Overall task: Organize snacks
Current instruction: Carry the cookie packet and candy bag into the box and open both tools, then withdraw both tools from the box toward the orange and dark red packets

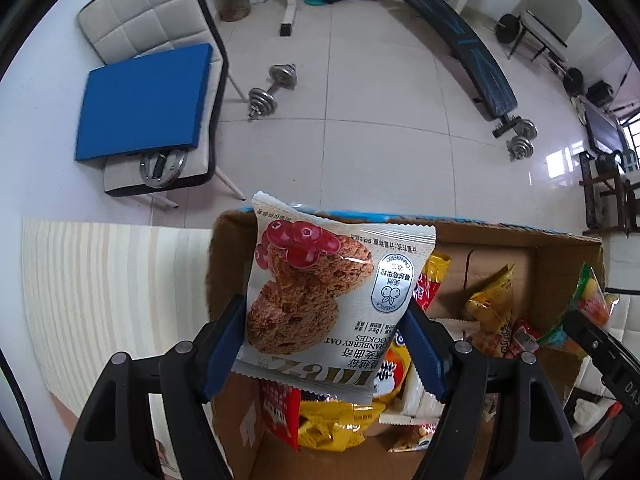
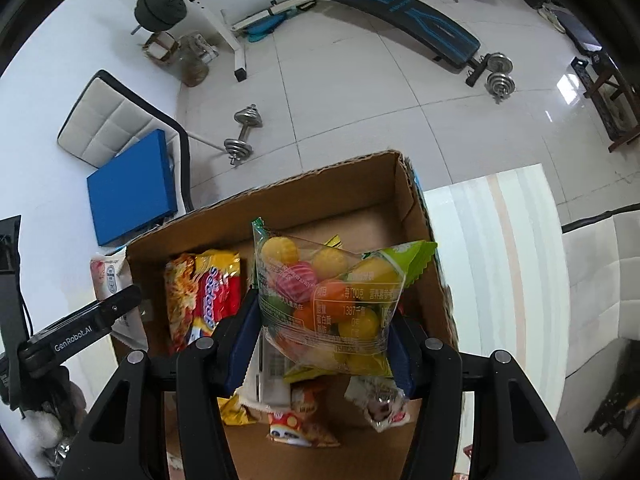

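My left gripper (image 1: 324,308) is shut on a white cranberry oat cookie packet (image 1: 320,280), its blue pads pressing both side edges. It hangs over an open cardboard box (image 1: 560,264) that holds several snack packets. In the right wrist view my right gripper (image 2: 326,312) is shut on a clear bag of coloured fruit candies (image 2: 332,280), held over the same box (image 2: 320,196). The candy bag (image 1: 588,300) also shows at the right edge of the left wrist view. The left gripper's black finger (image 2: 100,312) reaches in over the box's left rim.
Inside the box lie a red and yellow noodle packet (image 2: 204,296), yellow packets (image 1: 332,424) and small wrapped snacks (image 2: 300,428). The box stands on a striped tablecloth (image 1: 100,300). Beyond it are a white chair with a blue pad (image 1: 144,100), a dumbbell (image 1: 272,88) and a workout bench (image 1: 472,48).
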Tool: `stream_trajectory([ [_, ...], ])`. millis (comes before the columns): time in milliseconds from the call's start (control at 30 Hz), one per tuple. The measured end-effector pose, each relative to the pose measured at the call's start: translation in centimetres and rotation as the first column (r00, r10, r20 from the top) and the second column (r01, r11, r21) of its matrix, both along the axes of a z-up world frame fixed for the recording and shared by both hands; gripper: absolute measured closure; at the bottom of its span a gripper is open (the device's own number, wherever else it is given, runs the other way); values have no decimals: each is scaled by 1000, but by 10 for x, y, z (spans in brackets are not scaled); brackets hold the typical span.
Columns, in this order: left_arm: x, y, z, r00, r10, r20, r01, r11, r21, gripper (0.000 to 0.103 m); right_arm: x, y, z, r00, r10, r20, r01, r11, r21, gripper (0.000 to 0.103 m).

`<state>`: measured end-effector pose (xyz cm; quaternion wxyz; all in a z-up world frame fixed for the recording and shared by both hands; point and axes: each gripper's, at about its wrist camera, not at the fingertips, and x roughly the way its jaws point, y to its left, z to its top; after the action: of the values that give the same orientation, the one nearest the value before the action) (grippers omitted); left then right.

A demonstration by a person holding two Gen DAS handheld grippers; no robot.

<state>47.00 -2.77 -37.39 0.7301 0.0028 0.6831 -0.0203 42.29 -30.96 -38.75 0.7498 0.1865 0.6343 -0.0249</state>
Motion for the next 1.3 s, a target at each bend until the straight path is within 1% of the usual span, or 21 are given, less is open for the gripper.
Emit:
stream_trajectory([
  [67, 3, 0, -5, 1000, 8, -20, -8, 1000, -3, 29, 5, -2, -7, 1000, -5, -26, 5, 1000, -9, 37],
  [100, 5, 1, -8, 999, 19, -30, -19, 1000, -6, 29, 8, -2, -11, 999, -6, -46, 5, 1000, -21, 25],
  [133, 7, 1, -11, 999, 30, -45, -31, 999, -11, 29, 10, -3, -13, 998, -12, -56, 9, 999, -38, 18],
  [167, 8, 2, -14, 997, 40, -60, -41, 999, -23, 29, 10, -4, -13, 999, -15, -50, 14, 999, -38, 14],
  [267, 10, 0, -15, 997, 42, -69, -44, 999, -26, 27, 12, -4, -11, 999, -11, -53, 9, 999, -49, 14],
  [300, 9, -1, -14, 997, 42, -65, -44, 999, -31, 24, 12, -2, -11, 998, -1, -56, -1, 999, -48, 13],
  [333, 12, -1, -16, 997, 35, -65, -38, 998, -45, 15, 12, -1, -10, 998, 7, -61, -10, 999, -50, 13],
  [400, 8, -3, -13, 997, 36, -61, -40, 998, -56, 14, 10, 3, -9, 997, 32, -68, -35, 998, -47, 11],
  [433, 6, -3, -12, 998, 29, -59, -33, 997, -69, 12, 9, 6, -9, 996, 44, -74, -48, 998, -51, 11],
  [467, 4, -5, -11, 998, 24, -62, -28, 997, -70, 8, 6, 7, -8, 996, 52, -78, -57, 997, -56, 11],
  [500, 3, -5, -10, 998, 24, -61, -29, 997, -69, 7, 4, 9, -8, 995, 65, -80, -69, 996, -56, 10],
  [633, -5, -4, -7, 997, 29, -65, -34, 996, -80, 7, -6, 15, -8, 992, 90, -88, -96, 994, -61, 10],
  [800, -20, -1, -2, 997, 33, -64, -38, 997, -72, 7, -19, 18, -5, 990, 104, -94, -110, 992, -58, 10],
  [1033, -60, 4, 21, 999, 36, 18, -34, 997, -76, 7, -46, 20, 10, 990, 131, -60, -136, 987, -90, 10],
  [1167, -89, 4, 36, 997, 23, 73, -18, 997, -73, 7, -76, 22, 21, 987, 157, -21, -158, 978, -133, 10],
  [1300, -120, 1, 56, 990, 17, 139, -8, 998, -65, 7, -104, 26, 31, 985, 174, 12, -171, 974, -152, 10],
])
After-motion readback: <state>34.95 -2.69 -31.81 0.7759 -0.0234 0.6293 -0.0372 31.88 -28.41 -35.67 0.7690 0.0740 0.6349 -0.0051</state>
